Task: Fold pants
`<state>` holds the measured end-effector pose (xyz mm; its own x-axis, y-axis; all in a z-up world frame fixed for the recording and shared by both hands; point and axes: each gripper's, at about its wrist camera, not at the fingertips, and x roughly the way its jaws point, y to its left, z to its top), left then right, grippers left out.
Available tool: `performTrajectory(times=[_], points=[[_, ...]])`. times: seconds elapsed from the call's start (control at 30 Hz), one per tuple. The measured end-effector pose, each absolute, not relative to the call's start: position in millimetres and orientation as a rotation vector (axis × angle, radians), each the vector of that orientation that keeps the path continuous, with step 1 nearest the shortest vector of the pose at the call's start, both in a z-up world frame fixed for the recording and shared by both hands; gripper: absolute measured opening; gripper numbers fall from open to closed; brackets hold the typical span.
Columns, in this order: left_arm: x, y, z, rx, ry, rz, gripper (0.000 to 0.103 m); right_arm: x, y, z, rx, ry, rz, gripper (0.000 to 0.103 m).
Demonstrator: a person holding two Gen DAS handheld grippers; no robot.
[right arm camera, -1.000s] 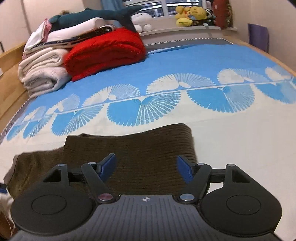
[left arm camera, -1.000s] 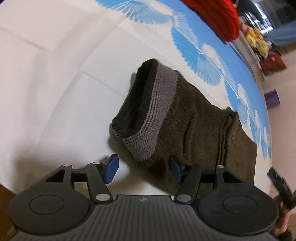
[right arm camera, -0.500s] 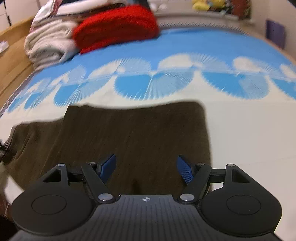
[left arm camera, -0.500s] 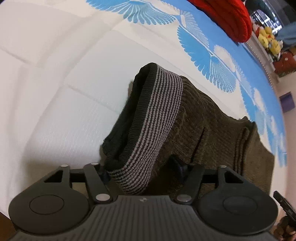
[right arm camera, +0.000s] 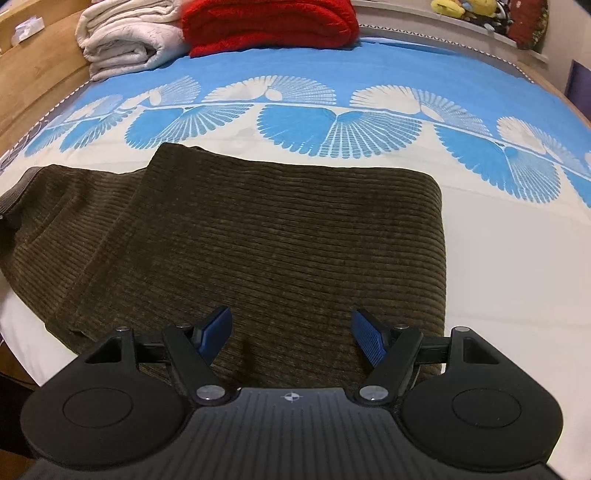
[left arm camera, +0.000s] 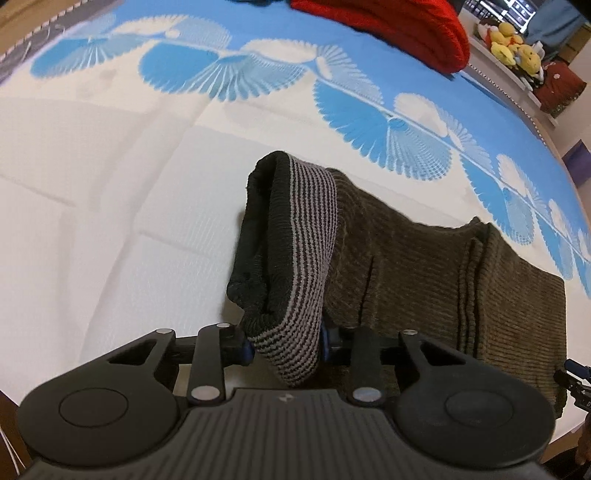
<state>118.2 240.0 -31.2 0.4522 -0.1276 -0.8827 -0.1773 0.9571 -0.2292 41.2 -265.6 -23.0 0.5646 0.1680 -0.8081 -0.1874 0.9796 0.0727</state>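
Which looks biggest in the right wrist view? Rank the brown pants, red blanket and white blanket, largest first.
1. brown corduroy pants, though they lie nearest the camera, which inflates them.
2. red blanket
3. white blanket, partly cut off by the frame, so its rank against the red one is unsure.

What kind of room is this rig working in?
Most likely a bedroom: the pants lie on a bed with a blue fan-print cover, folded blankets stacked at its far end, and plush toys on a ledge beyond.

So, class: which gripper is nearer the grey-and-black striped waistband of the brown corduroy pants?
Left. The left gripper is shut on the striped waistband. The right gripper hangs open over the folded leg end of the brown corduroy pants, away from it.
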Motion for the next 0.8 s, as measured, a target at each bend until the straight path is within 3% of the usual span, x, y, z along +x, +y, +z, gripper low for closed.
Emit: performTrajectory(times=[0.43,0.7,0.8], points=[[119.4,167.3,46.2,-0.273,0.958,-0.135,0.030,44.8,-288.3,-25.9,0.033,0.974,0.147,0.074],[126.3,29.8,95.8,-0.325,0.838,-0.482,0.029,45.4,-320.0,-19.7,0.182,0.934,0.044,0.074],[126.5,-42.6,95.6,-0.260,0.859,-0.636,0.037,44.0,-341.8,-15.7,0.284,0.898,-0.011,0.074]])
